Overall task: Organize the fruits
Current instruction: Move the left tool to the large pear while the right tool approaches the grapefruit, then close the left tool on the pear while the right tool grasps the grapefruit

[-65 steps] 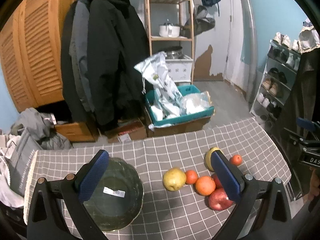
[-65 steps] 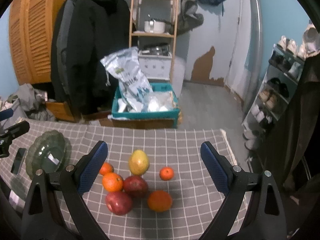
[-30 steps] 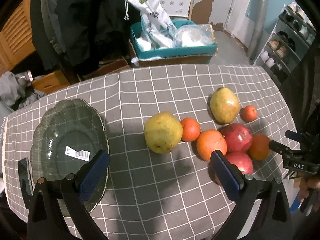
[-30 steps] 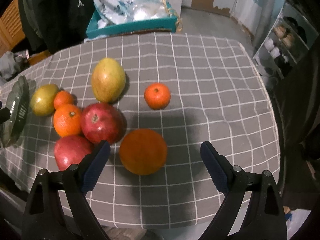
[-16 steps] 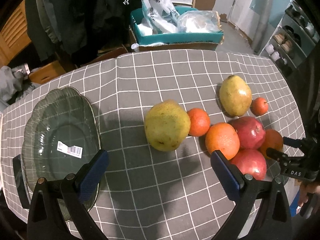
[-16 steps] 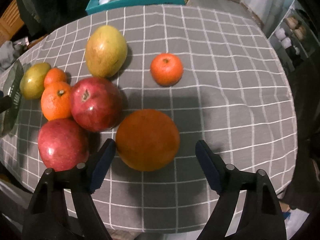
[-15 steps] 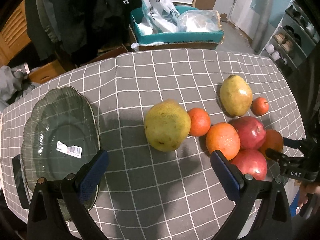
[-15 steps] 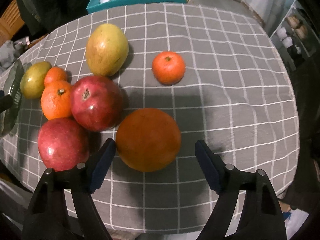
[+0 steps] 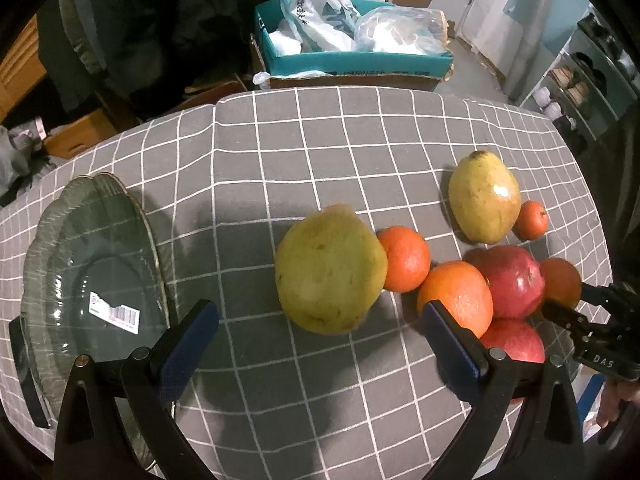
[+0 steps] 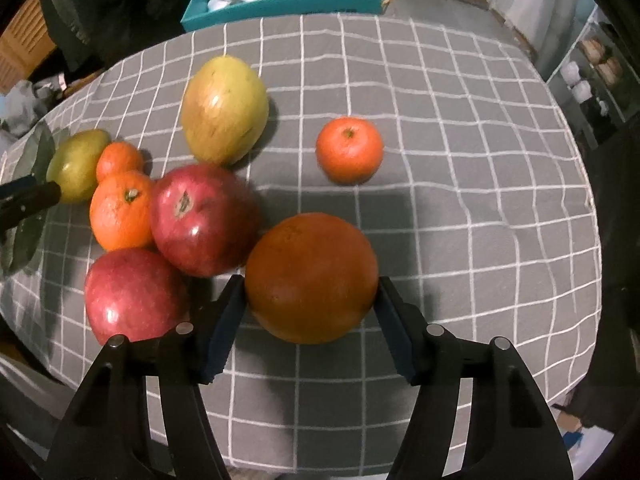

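Now that the right gripper (image 10: 310,312) has closed in from the wide spread it showed half a second ago, its two blue pads sit against either side of the large orange (image 10: 311,278), which rests on the cloth at the near edge of the fruit cluster. This looks like the first pick of the sorting job, with nothing lifted yet. The left gripper (image 9: 318,340) has crept lower and nearer over the same span; its jaws stand wide apart and hold nothing, framing the big yellow-green pear (image 9: 330,268) just ahead of them.

Just left of the gripped orange lie two red apples (image 10: 204,220), one touching the other, with a smaller orange (image 10: 120,210) and a tangerine (image 10: 119,160) beside them. Farther back are a yellow mango (image 10: 224,110) and a lone mandarin (image 10: 349,149), which stands apart from the rest. Off to the left sits a dark green glass plate (image 9: 52,248), holding no fruit, with a barcode sticker in its middle; it is the likely destination.

Everything rests on a grey tablecloth (image 9: 312,148) with a white grid. Beyond the table's far edge is a teal box (image 9: 352,60) stuffed with plastic bags, then dark coats (image 9: 140,20) hanging to the left and a shoe rack (image 9: 592,76) to the right.
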The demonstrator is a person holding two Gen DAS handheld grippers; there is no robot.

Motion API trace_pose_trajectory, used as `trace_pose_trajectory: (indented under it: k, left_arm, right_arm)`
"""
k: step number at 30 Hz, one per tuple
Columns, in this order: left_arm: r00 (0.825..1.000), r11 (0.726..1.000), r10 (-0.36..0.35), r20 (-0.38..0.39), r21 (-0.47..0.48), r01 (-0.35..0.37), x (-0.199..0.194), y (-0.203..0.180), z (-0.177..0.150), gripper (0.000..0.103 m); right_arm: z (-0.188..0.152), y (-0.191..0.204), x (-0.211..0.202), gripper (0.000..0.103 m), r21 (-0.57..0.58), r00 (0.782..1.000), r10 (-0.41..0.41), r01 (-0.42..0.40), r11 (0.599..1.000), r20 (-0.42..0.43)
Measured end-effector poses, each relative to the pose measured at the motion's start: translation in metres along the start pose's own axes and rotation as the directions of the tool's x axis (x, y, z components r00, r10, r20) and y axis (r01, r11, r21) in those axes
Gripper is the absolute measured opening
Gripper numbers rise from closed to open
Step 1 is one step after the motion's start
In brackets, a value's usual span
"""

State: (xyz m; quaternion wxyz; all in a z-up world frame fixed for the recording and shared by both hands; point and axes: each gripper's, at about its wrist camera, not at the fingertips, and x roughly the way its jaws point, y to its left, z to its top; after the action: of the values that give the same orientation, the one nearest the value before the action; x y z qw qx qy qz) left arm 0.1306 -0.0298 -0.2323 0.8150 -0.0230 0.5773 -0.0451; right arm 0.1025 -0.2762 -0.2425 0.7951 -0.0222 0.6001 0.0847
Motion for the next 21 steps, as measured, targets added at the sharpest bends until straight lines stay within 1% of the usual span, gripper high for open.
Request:
trace_pose_trajectory:
  k: [7, 8, 9, 11, 14, 15, 17, 20, 21]
  left_arm:
    - [1.000, 1.000, -0.016, -0.022, -0.012, 0.016, 0.014, -0.001, 0.006, 0.102]
    - [0.999, 1.000, -0.020, -0.026, -0.017, 0.020, 0.017, 0.000, 0.006, 0.101]
    - [0.999, 0.999, -0.025, -0.030, -0.021, 0.025, 0.019, 0.001, 0.006, 0.099]
    - [0.998, 0.999, -0.042, -0.044, -0.026, 0.041, 0.023, 0.001, 0.007, 0.090]
    - [0.997, 0.998, -0.051, -0.062, -0.028, 0.049, 0.030, 0.003, 0.006, 0.079]
    - [0.998, 0.999, -0.037, -0.058, -0.022, 0.035, 0.030, 0.003, 0.006, 0.079]
    - [0.998, 0.999, -0.036, -0.050, -0.015, 0.035, 0.031, 0.004, 0.006, 0.077]
    - [0.996, 0.998, -0.066, -0.052, -0.025, 0.065, 0.032, 0.005, 0.008, 0.072]
    - [0.996, 0.997, -0.070, -0.054, -0.027, 0.068, 0.032, 0.004, 0.008, 0.072]
  right_arm:
    - [0.018, -0.007, -0.011, 0.065, 0.009, 0.998, -0.018, 0.018, 1.000, 0.059]
    - [0.021, -0.008, -0.012, 0.065, 0.012, 0.998, -0.018, 0.017, 1.000, 0.064]
    - [0.023, -0.008, -0.012, 0.065, 0.015, 0.998, -0.017, 0.016, 1.000, 0.066]
    - [0.025, -0.008, -0.010, 0.065, 0.025, 0.998, -0.013, 0.012, 1.000, 0.068]
    - [0.028, -0.008, -0.008, 0.065, 0.039, 0.998, -0.007, 0.004, 0.999, 0.069]
    - [0.029, -0.008, -0.007, 0.065, 0.039, 0.998, -0.006, 0.003, 0.999, 0.070]
    - [0.030, -0.009, -0.008, 0.065, 0.038, 0.998, -0.002, -0.001, 0.999, 0.070]
    - [0.031, -0.007, -0.007, 0.065, 0.032, 0.998, -0.004, 0.001, 0.999, 0.070]
    - [0.033, -0.006, -0.006, 0.065, 0.031, 0.998, -0.004, 0.002, 1.000, 0.070]
